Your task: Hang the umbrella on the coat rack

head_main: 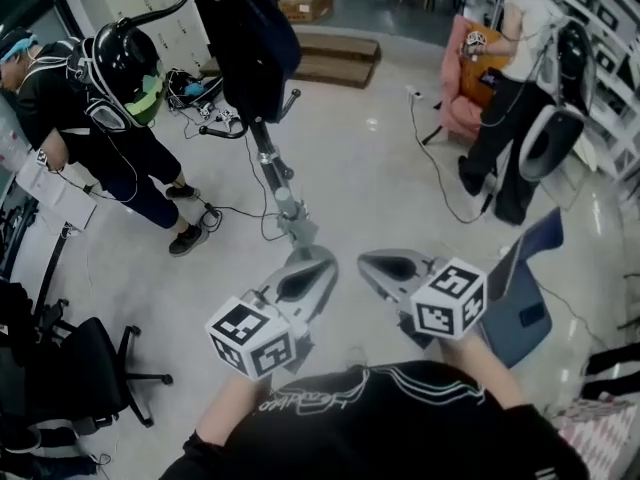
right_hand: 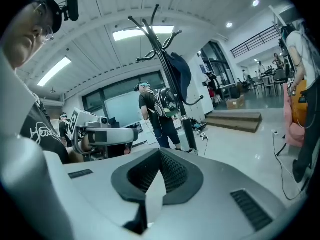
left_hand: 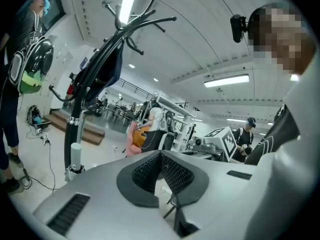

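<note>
pale floor (head_main: 350,178) w/ coat rack (head_main: 272,173), cables (head_main: 210,116)

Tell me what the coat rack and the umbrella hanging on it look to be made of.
Coat rack: probably black-painted metal tube; thin curved hooks with a slight sheen. Umbrella: dark blue cloth, matte, hanging in soft folds. Its hooked handle looks like black plastic, though that is uncertain.

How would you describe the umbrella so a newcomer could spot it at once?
Find the tall black coat rack on the pale floor mid-room. The umbrella is the folded dark blue bundle hanging against its pole, under the hooks. It is the only thing on the rack, with a curved handle at its lower end.
</note>
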A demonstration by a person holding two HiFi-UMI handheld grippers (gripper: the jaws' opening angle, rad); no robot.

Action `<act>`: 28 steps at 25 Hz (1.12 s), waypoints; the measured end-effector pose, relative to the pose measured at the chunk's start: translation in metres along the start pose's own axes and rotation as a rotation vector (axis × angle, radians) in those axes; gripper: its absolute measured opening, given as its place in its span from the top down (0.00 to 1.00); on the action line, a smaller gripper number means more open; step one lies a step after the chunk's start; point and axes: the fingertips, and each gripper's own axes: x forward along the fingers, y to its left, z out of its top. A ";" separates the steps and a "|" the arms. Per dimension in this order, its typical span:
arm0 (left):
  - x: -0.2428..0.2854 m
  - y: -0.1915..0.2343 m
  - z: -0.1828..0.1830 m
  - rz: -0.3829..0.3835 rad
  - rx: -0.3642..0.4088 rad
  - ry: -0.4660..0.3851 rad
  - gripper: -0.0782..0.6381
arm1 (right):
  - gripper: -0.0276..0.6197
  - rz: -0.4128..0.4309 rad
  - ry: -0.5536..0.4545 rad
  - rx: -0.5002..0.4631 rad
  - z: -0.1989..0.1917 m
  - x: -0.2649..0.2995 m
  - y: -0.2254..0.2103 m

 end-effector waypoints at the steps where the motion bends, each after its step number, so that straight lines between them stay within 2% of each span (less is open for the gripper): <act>1: -0.006 -0.006 0.001 -0.001 0.005 -0.001 0.89 | 0.94 0.001 -0.007 -0.004 0.001 -0.001 0.010; 5: -0.044 -0.021 0.003 -0.001 0.019 -0.003 0.89 | 0.94 0.007 0.000 -0.039 -0.004 0.004 0.054; 9: -0.097 -0.024 -0.003 0.013 0.026 -0.002 0.89 | 0.94 0.005 -0.022 -0.017 -0.012 0.012 0.102; 15: -0.140 -0.039 -0.010 -0.009 0.036 0.002 0.89 | 0.94 -0.005 -0.020 -0.032 -0.023 0.015 0.153; 28: -0.188 -0.065 -0.025 -0.061 0.048 0.003 0.89 | 0.94 -0.066 -0.057 -0.015 -0.041 -0.002 0.204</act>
